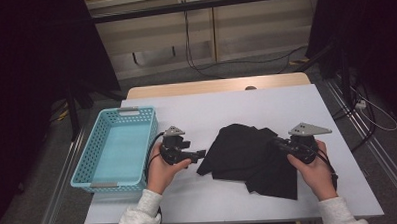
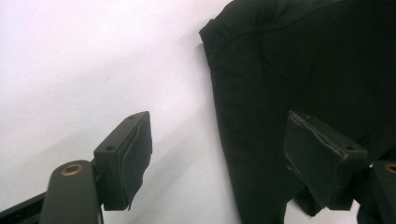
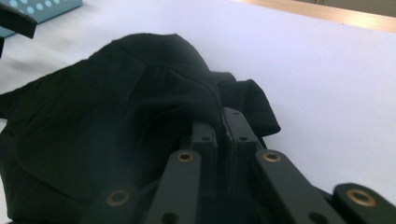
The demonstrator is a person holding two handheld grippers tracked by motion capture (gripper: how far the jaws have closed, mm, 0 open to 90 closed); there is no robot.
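A crumpled black cloth (image 1: 248, 155) lies on the white table (image 1: 211, 106), right of centre. My right gripper (image 1: 276, 142) reaches into the cloth's right edge. In the right gripper view its jaws are pressed together on a raised fold of the cloth (image 3: 116, 116), so the gripper (image 3: 223, 135) is shut on it. My left gripper (image 1: 202, 153) rests just left of the cloth's left corner. In the left gripper view it (image 2: 219, 154) stands open; one pad (image 2: 128, 154) is over bare table, the other pad (image 2: 317, 158) hangs over the cloth's edge (image 2: 280, 70), and nothing is pinched.
A light-blue perforated basket (image 1: 88, 156) stands at the table's left edge, with nothing visible inside; its corner (image 3: 46, 7) shows in the right gripper view. A wooden strip (image 1: 215, 85) borders the table's far side. Cables run across the floor behind.
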